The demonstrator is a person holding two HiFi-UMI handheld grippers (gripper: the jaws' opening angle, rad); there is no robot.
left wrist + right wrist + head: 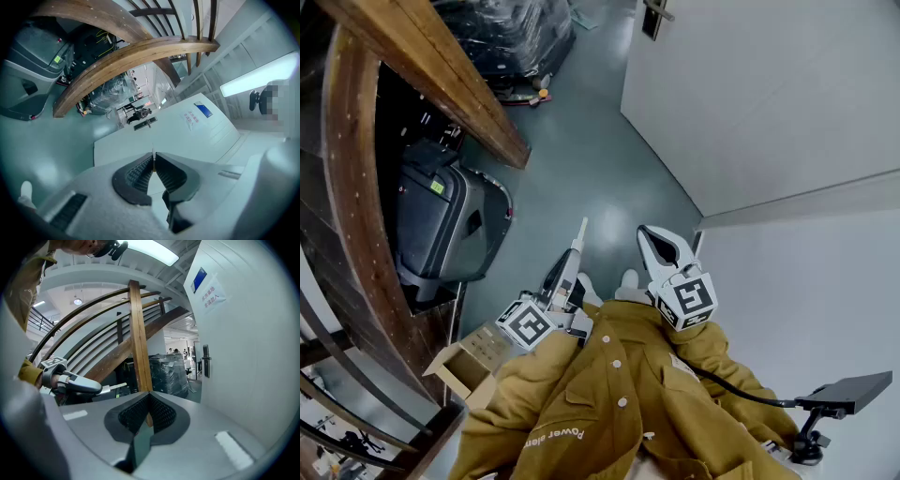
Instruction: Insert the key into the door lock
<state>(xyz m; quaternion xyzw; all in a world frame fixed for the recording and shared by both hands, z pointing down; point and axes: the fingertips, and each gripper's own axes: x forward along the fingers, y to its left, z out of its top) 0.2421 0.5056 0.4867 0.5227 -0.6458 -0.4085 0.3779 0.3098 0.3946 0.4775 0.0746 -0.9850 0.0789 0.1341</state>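
Note:
My left gripper [573, 251] is shut on a thin silver key [581, 230] whose blade sticks out past the jaws toward the floor ahead. In the left gripper view the key [153, 157] shows edge-on between the pressed pads, aimed at the white door [187, 140]. The dark lock plate with handle [145, 123] sits well ahead on that door. My right gripper [652, 240] hovers beside the left one, shut with nothing in it. In the right gripper view, its pads [140, 411] meet and the lock handle [205, 361] sits far off on the door at right.
A curved wooden stair railing [422, 75] runs along the left. Under it stand a black bin [441, 220] and a cardboard box [469, 361]. A wrapped pallet [516, 37] stands at the far end of the grey floor. A black plate on a stand [848, 394] is at lower right.

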